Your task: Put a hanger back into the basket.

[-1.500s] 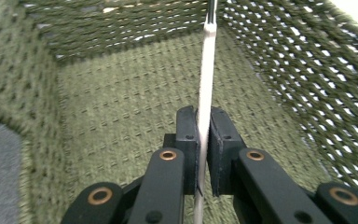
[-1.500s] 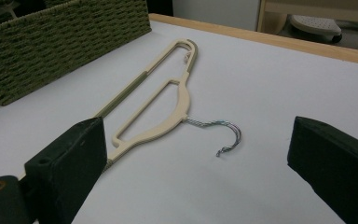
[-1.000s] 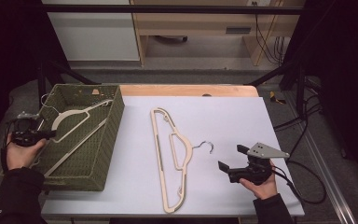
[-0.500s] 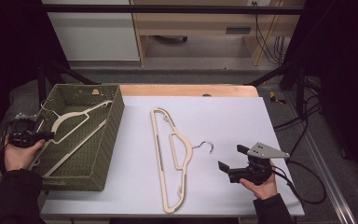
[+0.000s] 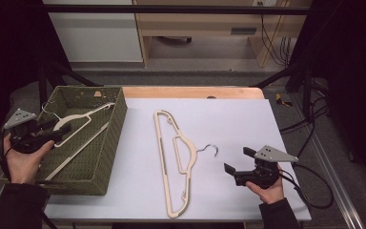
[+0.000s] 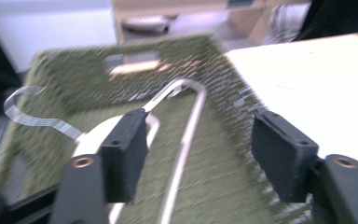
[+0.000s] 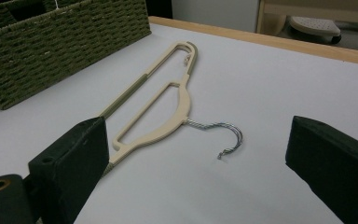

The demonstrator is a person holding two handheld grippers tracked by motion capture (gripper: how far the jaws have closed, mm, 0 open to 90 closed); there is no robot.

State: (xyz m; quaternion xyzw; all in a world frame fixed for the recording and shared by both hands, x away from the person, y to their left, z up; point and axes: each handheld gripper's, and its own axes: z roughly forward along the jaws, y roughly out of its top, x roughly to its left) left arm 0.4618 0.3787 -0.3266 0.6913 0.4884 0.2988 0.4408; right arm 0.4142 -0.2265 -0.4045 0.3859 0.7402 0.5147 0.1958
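A beige hanger (image 5: 83,117) lies slanted inside the green woven basket (image 5: 119,119) at the table's left. My left gripper (image 5: 62,128) hovers over the basket's left side. Its jaws have just been opening, and they stand apart with no grip on the hanger. The left gripper view is blurred: my left gripper (image 6: 200,126) shows the hanger (image 6: 186,140) below on the basket (image 6: 98,79) floor. A second beige hanger (image 5: 161,143) with a metal hook (image 5: 209,149) lies on the white table. My right gripper (image 5: 236,160) rests open just right of that hook. In the right gripper view, my right gripper (image 7: 200,140) faces the hanger (image 7: 182,102).
The white table top (image 5: 238,119) has a wooden strip (image 5: 190,92) along its far edge. The basket (image 7: 51,37) wall stands close to the table hanger's far end. A cable (image 5: 310,191) trails from the right gripper off the table's right side.
My left gripper has risen over the basket and its jaws have opened, letting go of the hanger, which stays in the basket. The right gripper has not moved.
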